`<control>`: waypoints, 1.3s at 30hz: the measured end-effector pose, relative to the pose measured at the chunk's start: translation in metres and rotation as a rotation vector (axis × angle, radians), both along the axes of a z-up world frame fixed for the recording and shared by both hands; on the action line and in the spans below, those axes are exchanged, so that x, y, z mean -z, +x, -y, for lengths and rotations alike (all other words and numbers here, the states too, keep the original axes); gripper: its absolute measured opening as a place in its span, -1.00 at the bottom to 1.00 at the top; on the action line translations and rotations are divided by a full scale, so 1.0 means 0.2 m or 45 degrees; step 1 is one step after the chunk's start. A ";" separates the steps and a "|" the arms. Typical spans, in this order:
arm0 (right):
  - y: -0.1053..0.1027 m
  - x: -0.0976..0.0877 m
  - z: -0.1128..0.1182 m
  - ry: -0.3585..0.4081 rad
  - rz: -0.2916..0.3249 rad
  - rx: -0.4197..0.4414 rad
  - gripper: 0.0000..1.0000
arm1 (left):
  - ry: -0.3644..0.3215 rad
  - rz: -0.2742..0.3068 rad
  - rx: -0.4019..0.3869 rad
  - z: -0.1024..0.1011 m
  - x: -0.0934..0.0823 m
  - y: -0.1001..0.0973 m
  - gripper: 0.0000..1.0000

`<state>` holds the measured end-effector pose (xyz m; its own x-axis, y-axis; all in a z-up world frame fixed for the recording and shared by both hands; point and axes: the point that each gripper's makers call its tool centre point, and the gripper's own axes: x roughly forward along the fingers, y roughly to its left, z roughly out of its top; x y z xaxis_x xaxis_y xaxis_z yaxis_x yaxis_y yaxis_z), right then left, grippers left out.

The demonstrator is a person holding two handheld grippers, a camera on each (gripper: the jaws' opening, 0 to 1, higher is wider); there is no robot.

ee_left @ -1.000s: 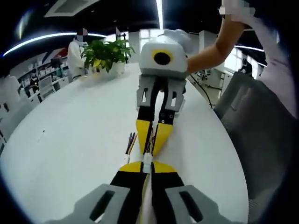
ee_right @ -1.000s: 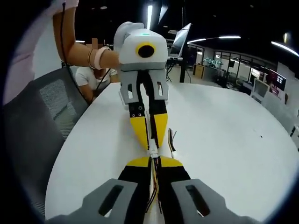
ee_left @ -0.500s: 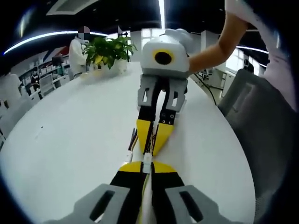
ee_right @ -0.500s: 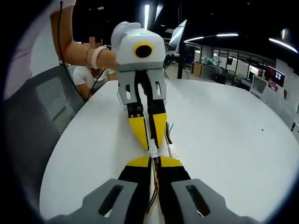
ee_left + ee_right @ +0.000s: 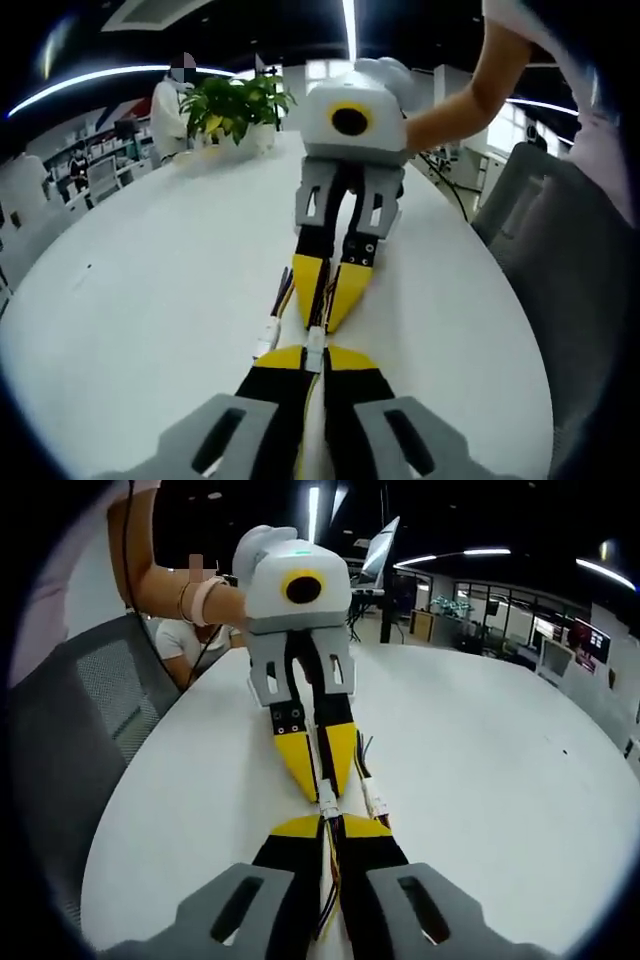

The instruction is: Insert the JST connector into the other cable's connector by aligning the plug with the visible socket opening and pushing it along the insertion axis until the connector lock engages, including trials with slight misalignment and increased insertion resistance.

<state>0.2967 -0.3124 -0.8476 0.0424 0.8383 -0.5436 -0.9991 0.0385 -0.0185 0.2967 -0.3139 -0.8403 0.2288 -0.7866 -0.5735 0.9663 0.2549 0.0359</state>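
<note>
While the two grippers meet tip to tip at frame centre, little changed over the last second: same nose-to-nose pose above the white table [image 5: 150, 260], views drifted only slightly. In the left gripper view, left gripper [image 5: 314, 352] closed on a white JST connector [image 5: 315, 345], right gripper [image 5: 326, 312] pinched shut on its own cable just above. In the right gripper view, mated white plastic [image 5: 327, 806] between right gripper [image 5: 330, 830] and left gripper [image 5: 322, 780]. A spare connector [image 5: 378, 805] lying just right. Probably mid-push; lock engagement impossible to confirm.
</note>
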 end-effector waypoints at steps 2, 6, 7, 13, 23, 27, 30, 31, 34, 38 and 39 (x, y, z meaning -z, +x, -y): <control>0.00 0.00 0.00 0.002 -0.004 0.002 -0.98 | -0.002 -0.003 -0.003 0.00 0.00 0.00 -1.00; 0.00 0.01 0.00 -0.001 -0.009 0.004 -0.98 | 0.006 -0.005 0.000 0.00 0.01 0.00 -1.00; 0.00 0.01 0.00 -0.003 -0.010 0.002 -0.98 | 0.009 -0.005 0.002 0.00 0.01 0.00 -1.00; -0.01 0.01 0.00 -0.004 -0.005 0.000 -0.97 | 0.016 0.001 0.012 0.00 0.02 0.00 -1.00; -0.01 0.02 0.00 -0.009 -0.022 0.036 -0.95 | 0.038 0.031 0.014 0.00 0.02 0.00 -1.00; 0.00 0.02 0.00 -0.004 -0.017 0.038 -0.94 | 0.058 0.060 0.019 0.00 0.02 -0.01 -1.00; -0.01 0.02 0.00 -0.019 -0.004 0.036 -0.94 | 0.060 0.081 0.015 0.00 0.02 0.00 -1.00; 0.00 0.03 0.00 -0.022 -0.003 0.039 -0.94 | 0.059 0.081 0.007 0.00 0.02 0.00 -1.00; 0.00 0.03 0.00 -0.025 0.001 0.045 -0.94 | 0.059 0.098 -0.001 0.00 0.02 0.00 -1.00; 0.01 0.03 0.01 -0.026 -0.002 0.050 -0.94 | 0.062 0.067 -0.036 -0.01 0.02 0.00 -0.93; 0.00 0.02 0.01 -0.025 0.000 0.052 -0.94 | 0.062 0.076 -0.037 -0.01 0.02 -0.01 -0.93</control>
